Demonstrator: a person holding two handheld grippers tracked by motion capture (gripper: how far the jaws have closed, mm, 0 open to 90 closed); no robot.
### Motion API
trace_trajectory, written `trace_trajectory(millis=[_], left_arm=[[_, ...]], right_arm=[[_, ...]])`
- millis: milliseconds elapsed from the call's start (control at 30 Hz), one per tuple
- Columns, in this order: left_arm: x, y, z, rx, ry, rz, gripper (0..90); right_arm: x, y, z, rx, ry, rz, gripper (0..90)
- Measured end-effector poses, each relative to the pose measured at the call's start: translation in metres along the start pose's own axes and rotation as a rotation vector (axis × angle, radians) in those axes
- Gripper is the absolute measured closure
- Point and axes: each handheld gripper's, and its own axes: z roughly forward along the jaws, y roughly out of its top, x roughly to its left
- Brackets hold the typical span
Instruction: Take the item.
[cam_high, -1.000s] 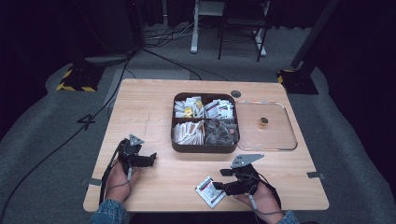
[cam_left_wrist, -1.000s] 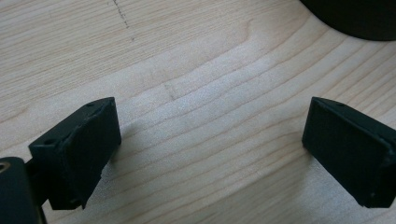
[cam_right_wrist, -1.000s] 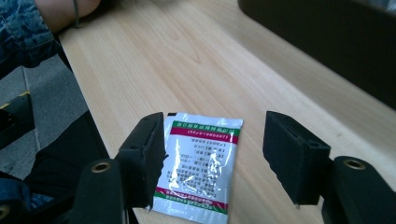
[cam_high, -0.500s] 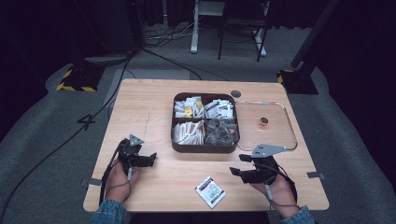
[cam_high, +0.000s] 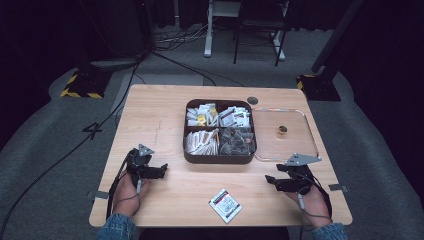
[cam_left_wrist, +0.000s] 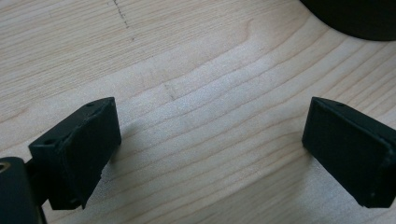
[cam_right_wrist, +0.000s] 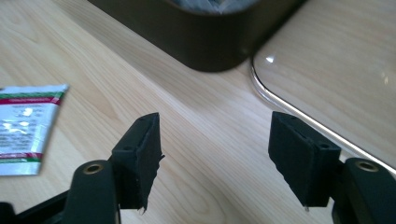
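Sachet flat, long axis diagonal, table

We see a dim recording studio or lab: black curtains, grey carpet, floor cables, hazard-striped stand bases beyond the light wooden tabletop.

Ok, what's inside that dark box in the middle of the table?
The dark box has four compartments packed with small packets: white ones in both back sections and front left, greyish ones front right. Whatever lies beneath the top layer is covered, and the print is too small to read.
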Motion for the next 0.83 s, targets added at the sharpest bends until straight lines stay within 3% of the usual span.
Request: trace_trajectory(millis=[267, 433, 467, 533, 567, 833], left_arm=[[0.000, 0.000, 0.000, 0.001, 0.001, 0.003, 4.6], [0.000, 0.000, 0.000, 0.001, 0.001, 0.002, 4.6], [0.000, 0.000, 0.000, 0.001, 0.001, 0.002, 4.7], [0.000, 0.000, 0.000, 0.001, 0.001, 0.002, 4.6], [0.000, 0.000, 0.000, 0.001, 0.001, 0.002, 4.6], [0.000, 0.000, 0.000, 0.000, 0.001, 0.001, 4.7]], right_arm=[[-0.012, -0.020, 0.015, 0.019, -0.035, 0.033, 32.8], [-0.015, -0.026, 0.022, 0.029, -0.045, 0.020, 30.4], [-0.017, -0.030, 0.026, 0.034, -0.050, 0.014, 26.3], [-0.017, -0.033, 0.029, 0.011, -0.052, -0.012, 20.6], [-0.018, -0.036, 0.032, -0.015, -0.045, -0.013, 13.6], [-0.020, -0.036, 0.034, -0.027, -0.032, -0.026, 12.0]])
